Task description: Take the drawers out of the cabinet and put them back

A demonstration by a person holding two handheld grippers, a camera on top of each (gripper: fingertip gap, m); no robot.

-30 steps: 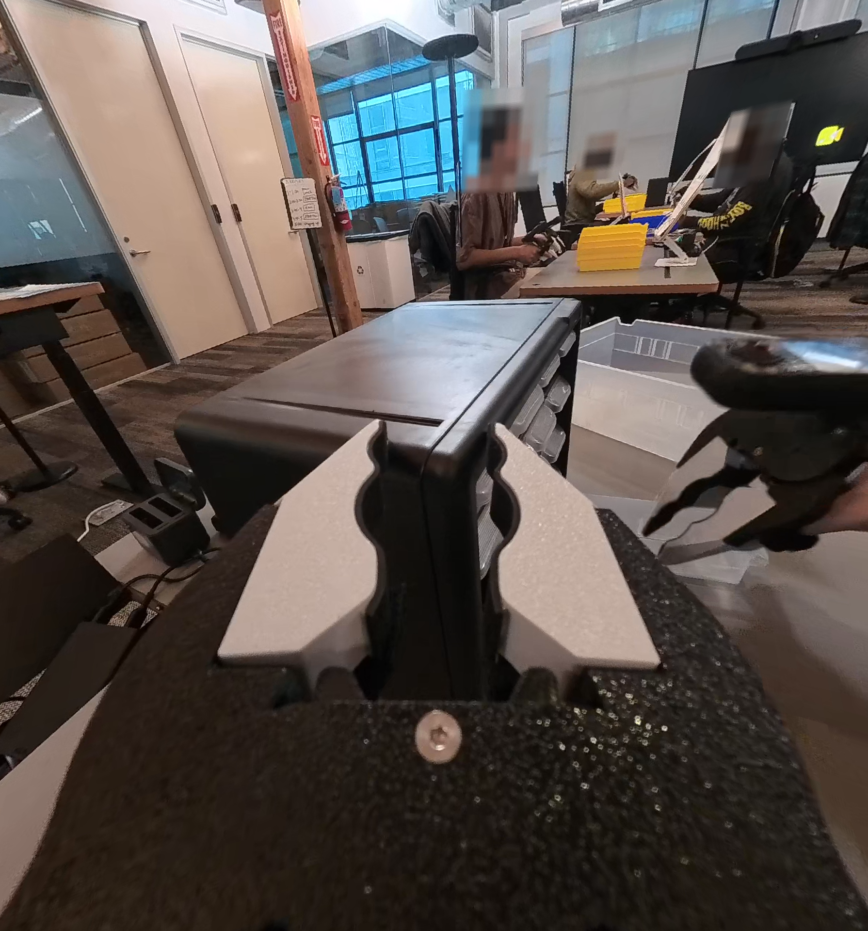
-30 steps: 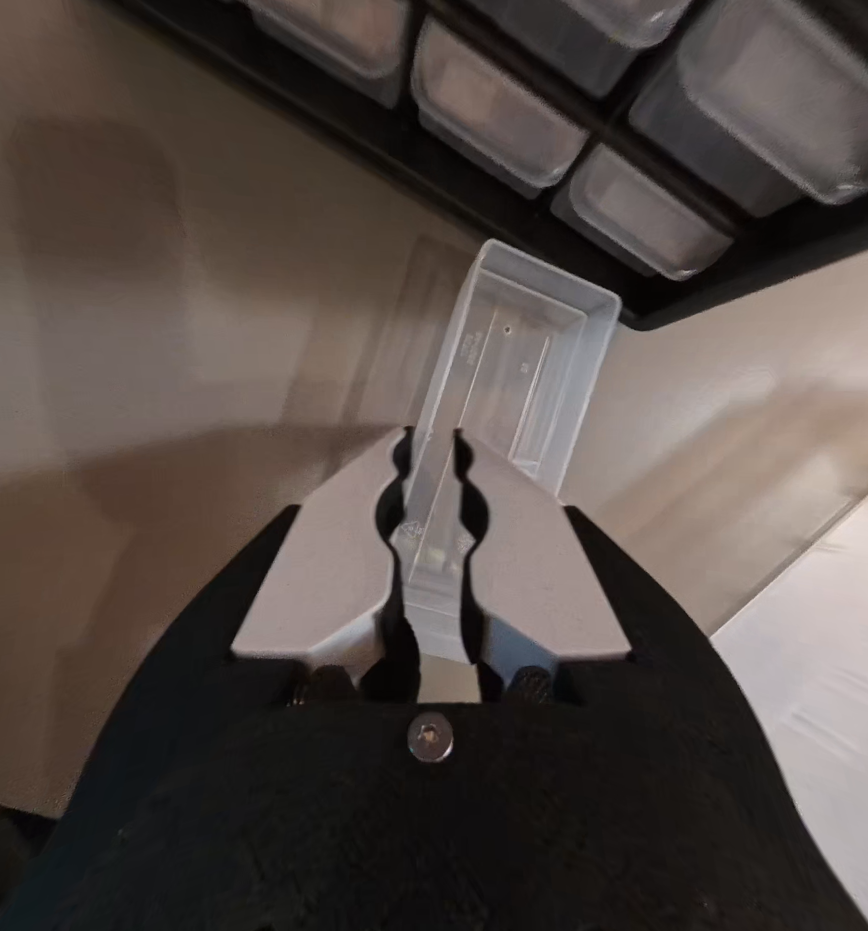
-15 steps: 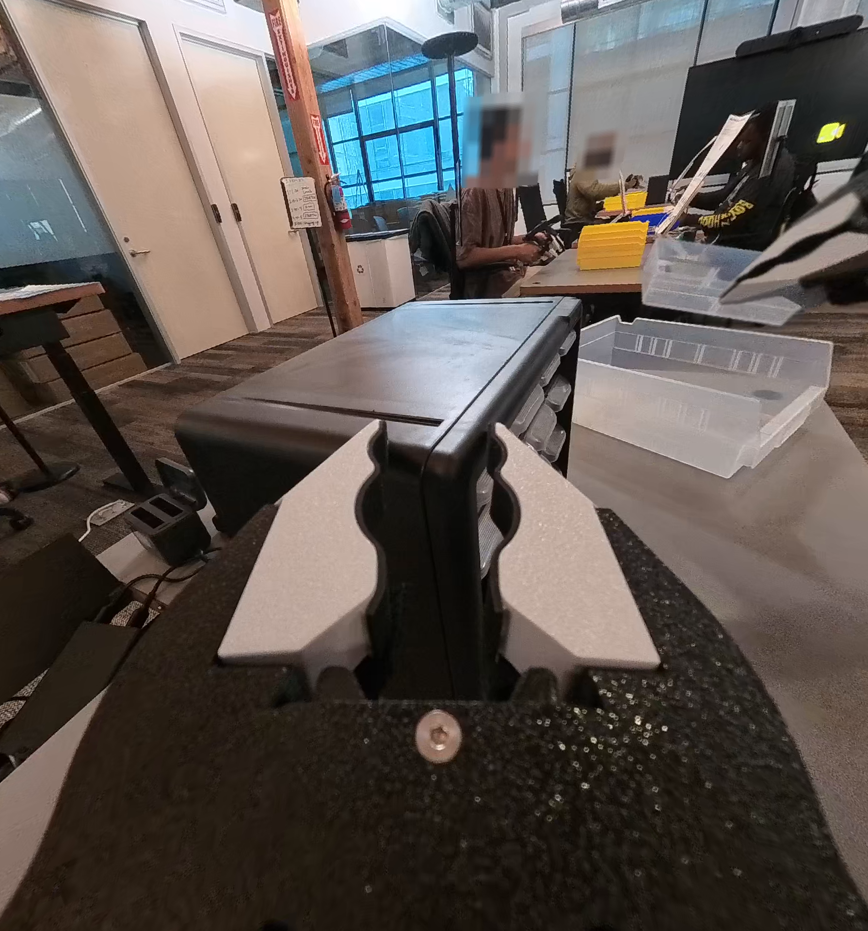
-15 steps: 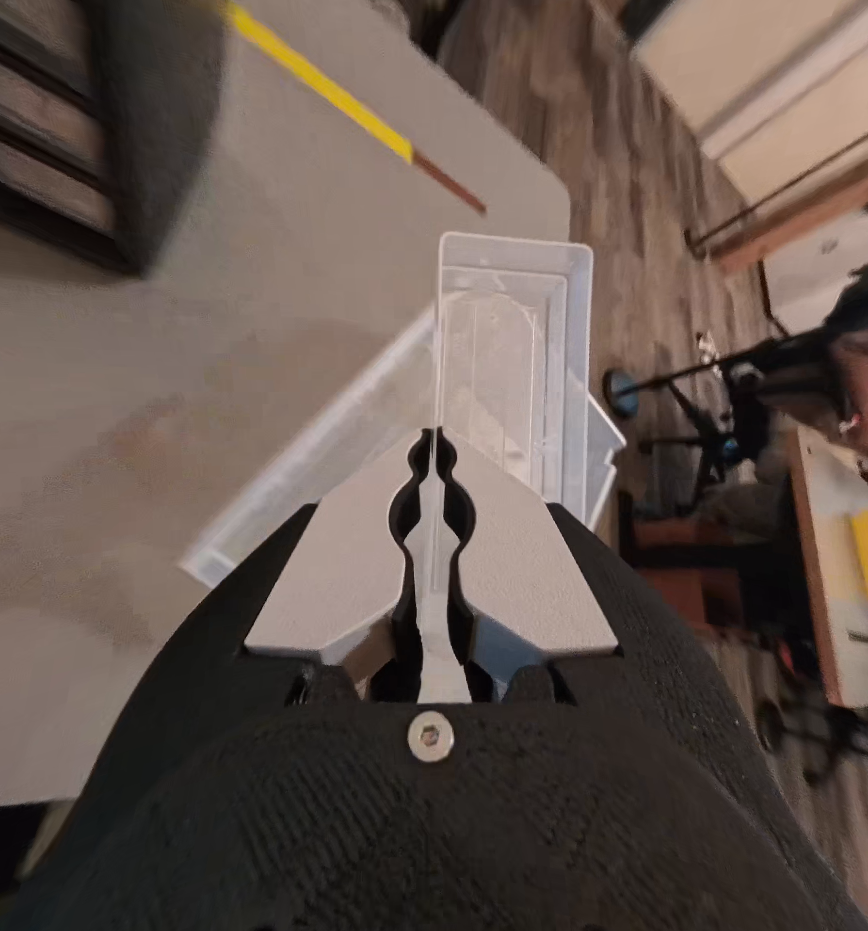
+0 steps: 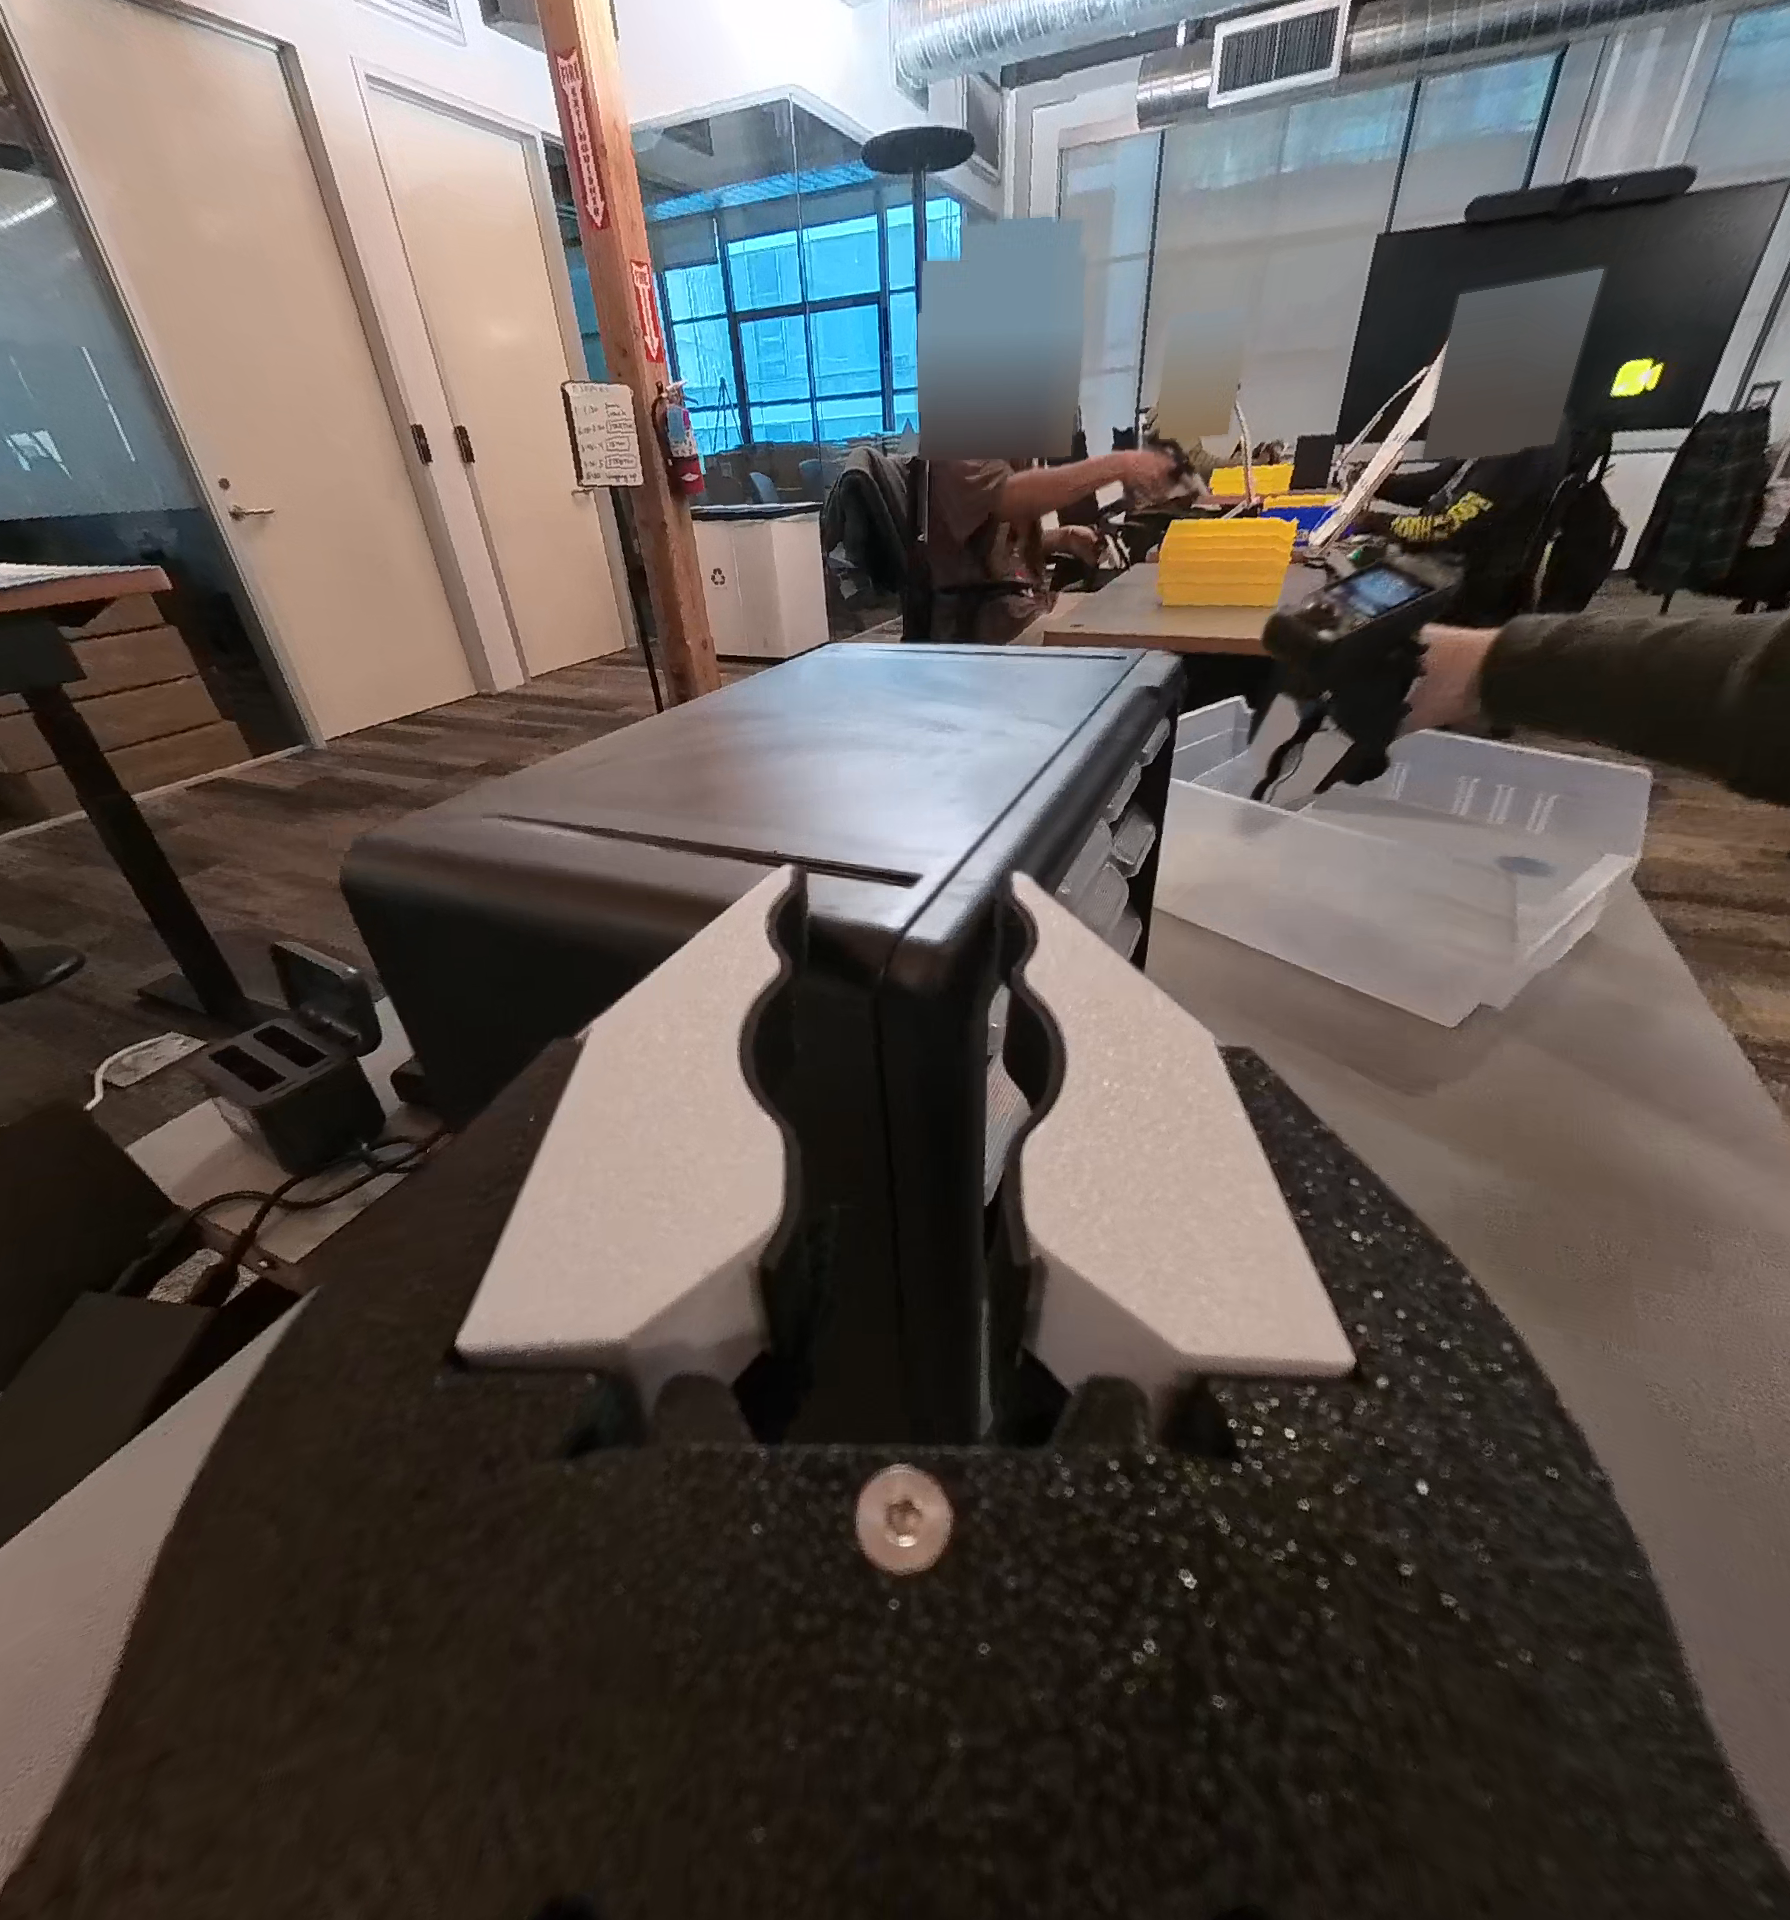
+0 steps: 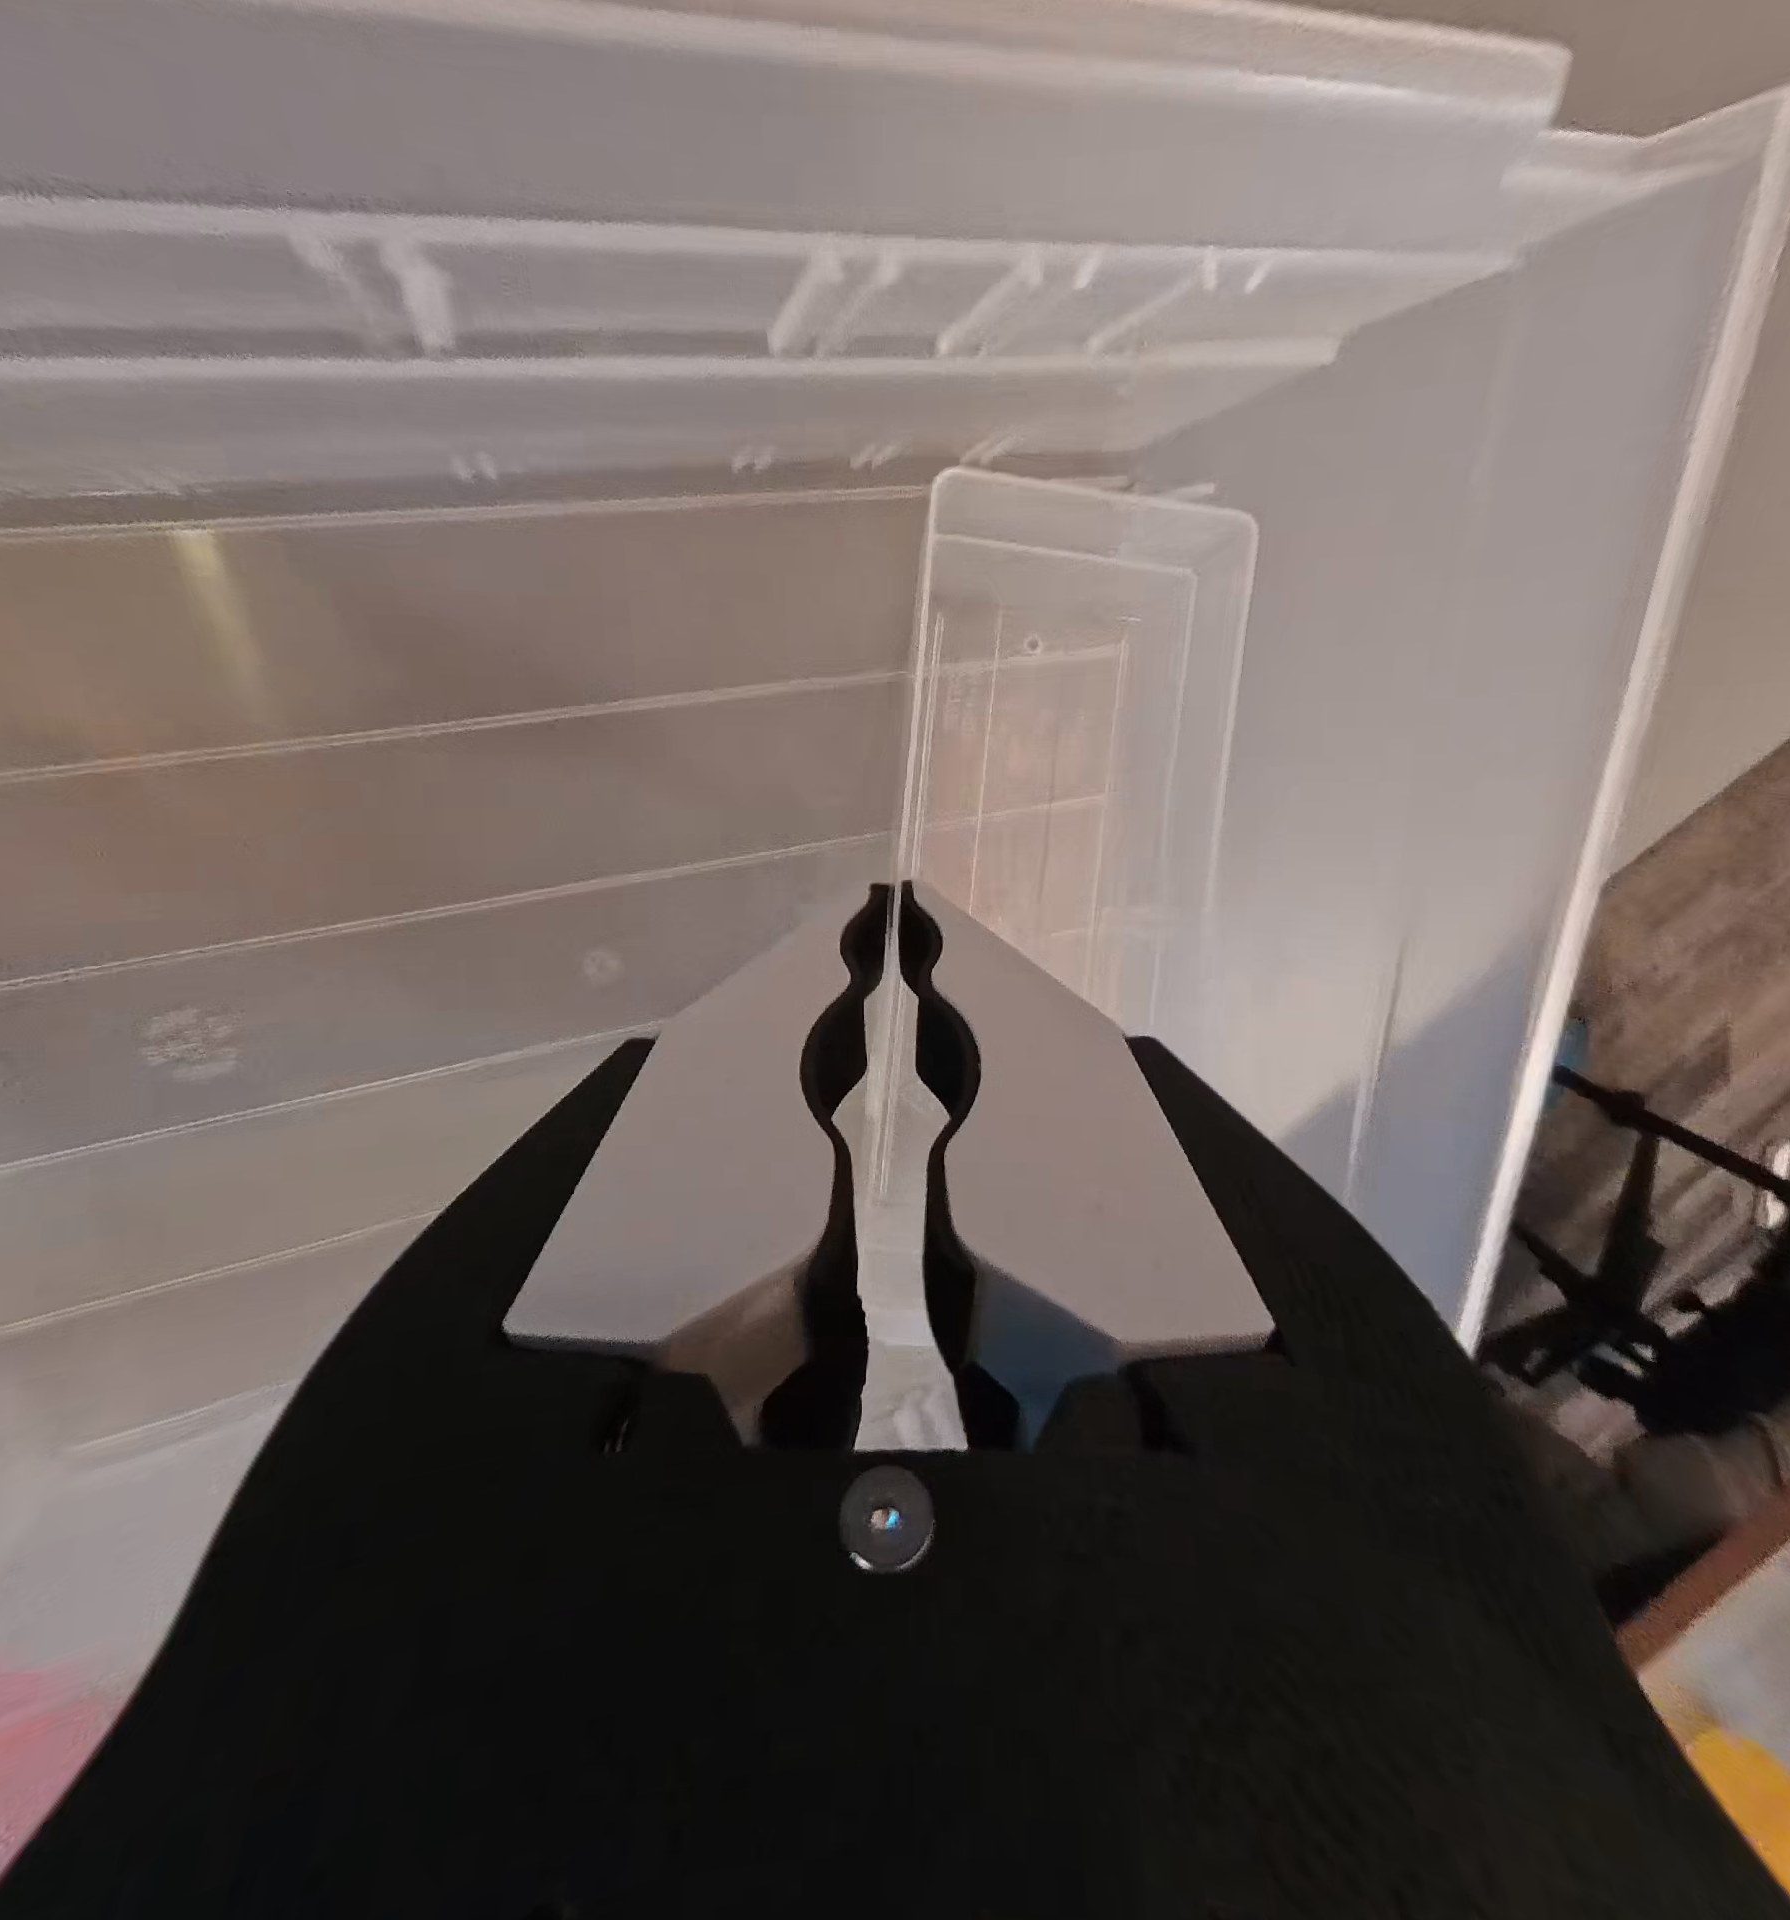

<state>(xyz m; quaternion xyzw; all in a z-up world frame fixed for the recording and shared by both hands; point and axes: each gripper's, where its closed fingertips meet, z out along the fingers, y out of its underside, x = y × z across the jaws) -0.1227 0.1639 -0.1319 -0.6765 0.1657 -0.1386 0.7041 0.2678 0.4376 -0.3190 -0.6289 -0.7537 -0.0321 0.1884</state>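
The black drawer cabinet (image 5: 818,758) stands on the grey table, with several clear drawers (image 5: 1130,831) showing in its right face. My left gripper (image 5: 896,894) is shut on the cabinet's near corner edge. My right gripper (image 6: 891,888) is shut on the wall of a small clear drawer (image 6: 1067,707) and holds it down inside a large clear bin (image 6: 403,779). In the left wrist view the right gripper (image 5: 1317,769) reaches into that bin (image 5: 1390,862), held by a hand in a dark green sleeve.
The clear bin sits on the table right of the cabinet. A black charger block (image 5: 288,1091) and cables lie left of the cabinet. People sit at a far desk with yellow bins (image 5: 1223,561). Bare table (image 5: 1493,1195) lies in front of the bin.
My right gripper carried the small clear drawer away from the cabinet front, up and over, then down into the large clear bin. My left gripper stayed clamped on the cabinet corner.
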